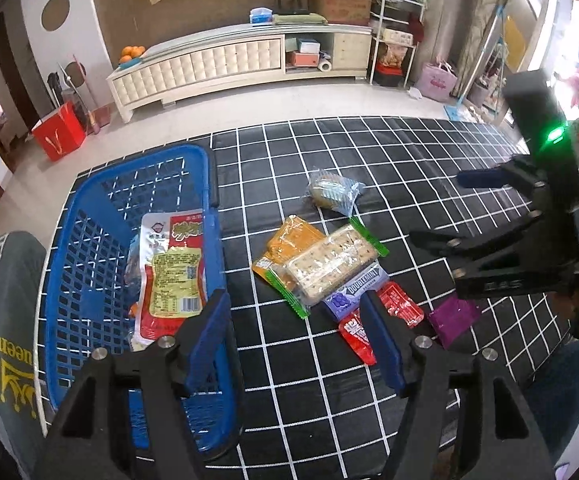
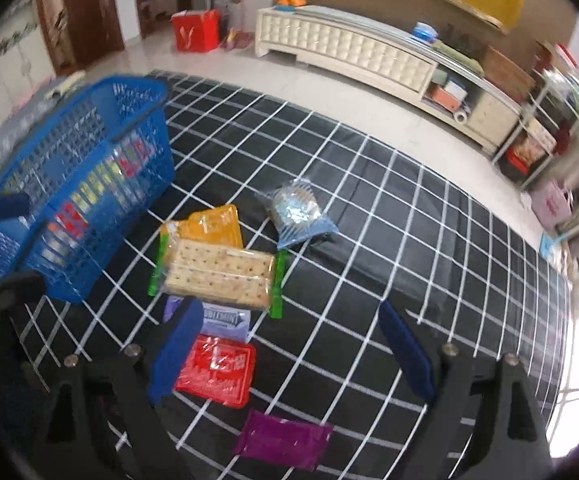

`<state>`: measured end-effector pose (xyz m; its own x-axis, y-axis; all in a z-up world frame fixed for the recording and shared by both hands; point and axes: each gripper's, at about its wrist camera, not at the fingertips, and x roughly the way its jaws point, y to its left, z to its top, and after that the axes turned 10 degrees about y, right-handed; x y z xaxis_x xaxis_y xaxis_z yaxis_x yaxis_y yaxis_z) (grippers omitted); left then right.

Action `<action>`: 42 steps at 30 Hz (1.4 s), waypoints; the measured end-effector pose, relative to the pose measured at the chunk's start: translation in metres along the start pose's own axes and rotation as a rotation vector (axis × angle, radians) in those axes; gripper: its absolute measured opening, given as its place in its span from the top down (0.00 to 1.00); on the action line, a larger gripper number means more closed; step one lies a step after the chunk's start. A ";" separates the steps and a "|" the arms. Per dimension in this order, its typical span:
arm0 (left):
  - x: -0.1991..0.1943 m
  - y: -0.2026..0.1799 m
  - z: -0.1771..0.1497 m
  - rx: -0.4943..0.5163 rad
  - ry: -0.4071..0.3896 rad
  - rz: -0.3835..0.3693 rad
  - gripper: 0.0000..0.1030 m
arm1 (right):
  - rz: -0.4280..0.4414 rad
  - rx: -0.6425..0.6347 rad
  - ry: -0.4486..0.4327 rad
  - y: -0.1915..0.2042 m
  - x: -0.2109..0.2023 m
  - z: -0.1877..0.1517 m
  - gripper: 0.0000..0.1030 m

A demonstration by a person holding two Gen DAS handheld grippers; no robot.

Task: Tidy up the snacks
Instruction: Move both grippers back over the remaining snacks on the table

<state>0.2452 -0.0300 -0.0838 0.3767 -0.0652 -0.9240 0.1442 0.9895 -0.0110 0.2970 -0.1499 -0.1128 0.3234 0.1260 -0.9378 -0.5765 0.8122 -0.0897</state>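
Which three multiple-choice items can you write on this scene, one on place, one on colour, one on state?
1. Where does the cracker pack lie?
A. in the basket
B. on the orange pack
C. on the floor

2. What colour is the basket?
A. blue
B. green
C. white

3. How is the left hand-held gripper?
A. shut on a snack
B. open, holding nothing
C. out of view

Key: 1 B, the crackers overlap the orange pack; 2 A, its mesh walls are blue; 3 B, the fingers stand apart with only cloth between them.
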 end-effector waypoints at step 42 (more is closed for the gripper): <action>0.015 -0.018 -0.001 0.066 0.018 0.060 0.37 | 0.121 -0.538 0.032 0.050 0.070 -0.009 0.94</action>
<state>0.2469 -0.0491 -0.0975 0.3702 -0.0034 -0.9290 0.1819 0.9809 0.0689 0.2842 -0.1058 -0.1860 0.2123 0.1761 -0.9612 -0.9130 0.3864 -0.1309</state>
